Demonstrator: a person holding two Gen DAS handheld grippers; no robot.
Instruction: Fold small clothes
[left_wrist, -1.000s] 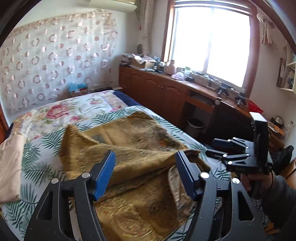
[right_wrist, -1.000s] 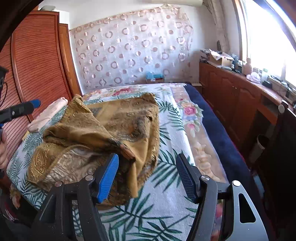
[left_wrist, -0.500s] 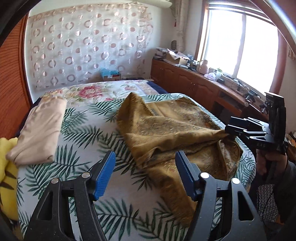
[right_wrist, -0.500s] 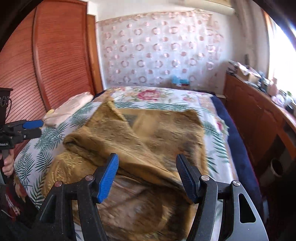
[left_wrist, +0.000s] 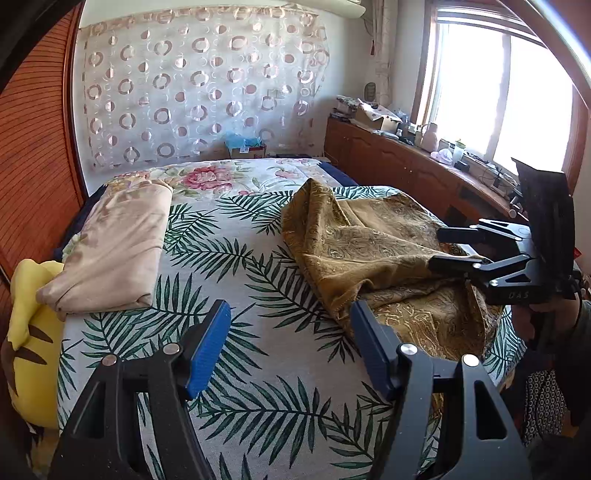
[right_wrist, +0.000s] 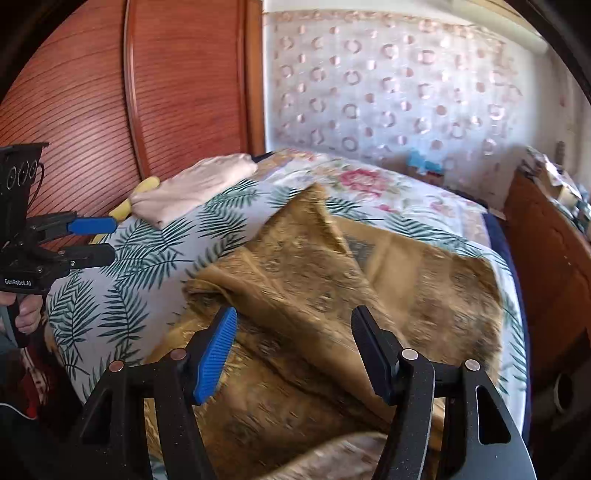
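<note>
Gold cloth (right_wrist: 332, 295) lies under the parted, empty right gripper (right_wrist: 295, 350), right of the parted, empty left gripper (left_wrist: 291, 347).

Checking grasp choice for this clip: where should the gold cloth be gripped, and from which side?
Judging by its pose, take the gold cloth at the raised peak on its far-left corner, coming from the bare bedspread side; that corner stands up, so an open gripper could likely close on one layer.

We see a golden-brown patterned garment (left_wrist: 369, 251) lying crumpled on the bed's near right part, one corner raised. A beige folded cloth (left_wrist: 118, 243) lies flat, well apart.
</note>
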